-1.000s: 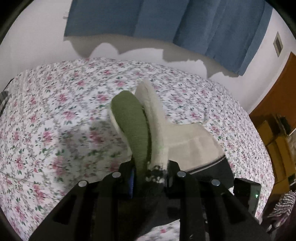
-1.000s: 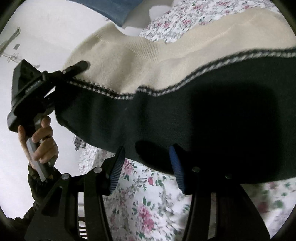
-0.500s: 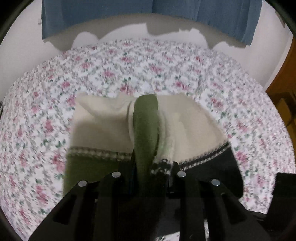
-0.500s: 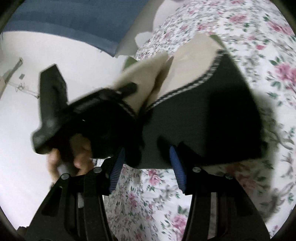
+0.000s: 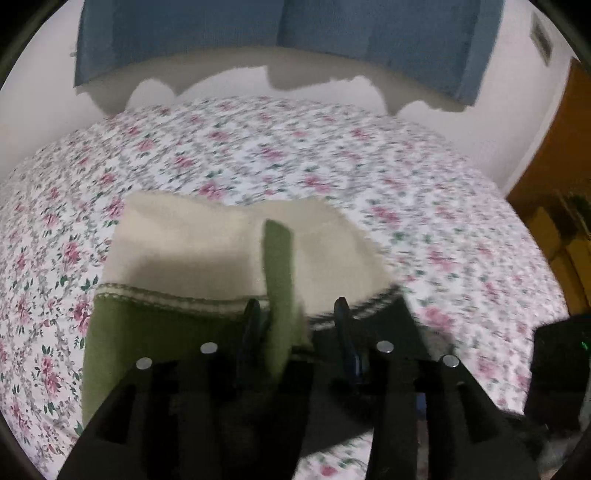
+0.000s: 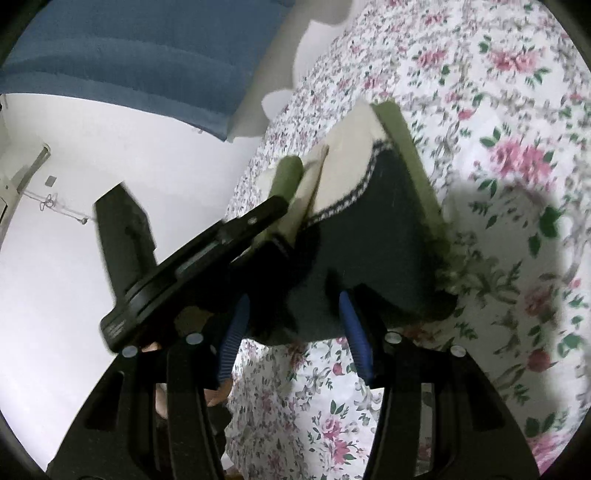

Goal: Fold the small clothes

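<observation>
The knitted garment (image 5: 192, 243) is cream, olive green and black; the bedsheet (image 5: 295, 158) is white with pink flowers; the curtain (image 5: 295, 33) is blue.

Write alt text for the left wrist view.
The left hand-held gripper, jaws opening, reaches over a knitted garment of cream, olive and dark panels lying on a floral bedsheet, with an upright olive fold standing between its fingers. A blue curtain hangs on the white wall behind.
</observation>
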{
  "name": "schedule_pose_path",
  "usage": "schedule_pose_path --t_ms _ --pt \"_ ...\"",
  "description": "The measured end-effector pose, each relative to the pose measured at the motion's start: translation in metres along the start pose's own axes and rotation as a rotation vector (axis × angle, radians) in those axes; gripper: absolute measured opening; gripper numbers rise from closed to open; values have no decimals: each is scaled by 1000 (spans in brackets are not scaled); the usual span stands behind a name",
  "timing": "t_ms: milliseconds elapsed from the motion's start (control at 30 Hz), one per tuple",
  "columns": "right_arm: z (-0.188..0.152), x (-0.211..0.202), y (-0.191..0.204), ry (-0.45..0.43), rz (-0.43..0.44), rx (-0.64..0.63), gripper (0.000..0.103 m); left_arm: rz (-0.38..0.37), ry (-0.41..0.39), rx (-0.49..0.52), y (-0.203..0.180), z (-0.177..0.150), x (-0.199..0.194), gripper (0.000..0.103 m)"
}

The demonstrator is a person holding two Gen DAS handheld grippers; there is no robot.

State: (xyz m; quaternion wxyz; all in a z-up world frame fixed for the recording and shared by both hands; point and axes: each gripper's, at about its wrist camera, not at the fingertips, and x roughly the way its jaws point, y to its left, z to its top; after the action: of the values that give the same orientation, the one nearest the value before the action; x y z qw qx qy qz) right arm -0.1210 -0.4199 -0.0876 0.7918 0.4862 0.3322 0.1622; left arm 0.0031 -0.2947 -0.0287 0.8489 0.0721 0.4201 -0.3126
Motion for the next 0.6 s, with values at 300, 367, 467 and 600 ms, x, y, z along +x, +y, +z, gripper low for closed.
schedule_pose_path --t_ms 300,367,467,600 --pt "8 -25 17 -28 -11 -24 58 -61 -149 -6 43 -17 -75 60" --pt "17 -11 27 -17 -13 -37 58 -42 -175 -36 70 -24 -88 63" --pt "34 16 35 18 -21 -60 59 3 -197 -86 113 -40 -101 68" --pt "58 61 36 81 -74 -58 59 33 -175 -141 157 -66 -102 71"
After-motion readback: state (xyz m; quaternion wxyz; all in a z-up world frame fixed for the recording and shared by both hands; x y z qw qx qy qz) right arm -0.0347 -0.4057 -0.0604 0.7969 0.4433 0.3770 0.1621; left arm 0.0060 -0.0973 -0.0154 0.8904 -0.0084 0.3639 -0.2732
